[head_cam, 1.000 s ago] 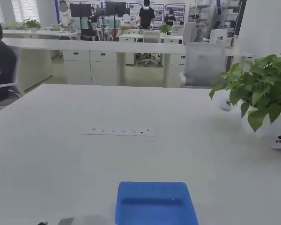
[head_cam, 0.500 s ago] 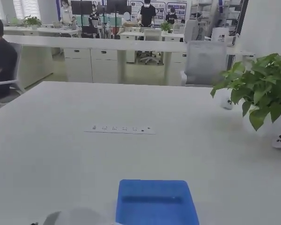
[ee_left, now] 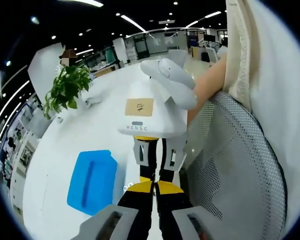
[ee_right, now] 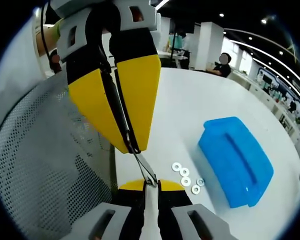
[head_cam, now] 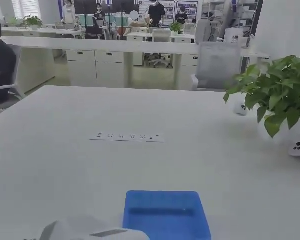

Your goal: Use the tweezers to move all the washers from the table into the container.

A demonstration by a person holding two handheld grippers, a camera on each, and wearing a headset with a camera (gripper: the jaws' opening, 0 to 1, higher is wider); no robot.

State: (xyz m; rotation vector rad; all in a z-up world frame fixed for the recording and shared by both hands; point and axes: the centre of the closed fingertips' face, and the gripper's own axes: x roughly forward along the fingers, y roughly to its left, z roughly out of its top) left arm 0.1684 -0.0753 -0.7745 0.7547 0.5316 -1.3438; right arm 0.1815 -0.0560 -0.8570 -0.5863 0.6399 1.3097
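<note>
Markings: "XENSE" in grey on the white housing of the right gripper point(ee_left: 159, 172). Above it, a tan sticker point(ee_left: 139, 106) with one handwritten character, not surely legible. Socket strip point(head_cam: 127, 136) sunk in the table point(head_cam: 50, 165), print too small to read.

Tweezers point(ee_right: 121, 110): thin, dark, straight. Pinched between the pressed-together yellow pads of the left gripper point(ee_right: 132, 150). Tip reaching down to the right gripper's own jaw tips. Cannot tell whether those jaws grip it or stand apart.

Washers point(ee_right: 185, 176): small cluster of flat silver rings, loose on the table, just beside the container point(ee_right: 235, 160).

Container: blue, rectangular, shallow, rounded corners, upright.

Edges and room: washers near the table's front edge. Mesh chair back point(ee_right: 40, 165) just off that edge. Broad bare white top beyond the container up to the socket strip. Plant point(head_cam: 277, 95) at the far right, well apart.
</note>
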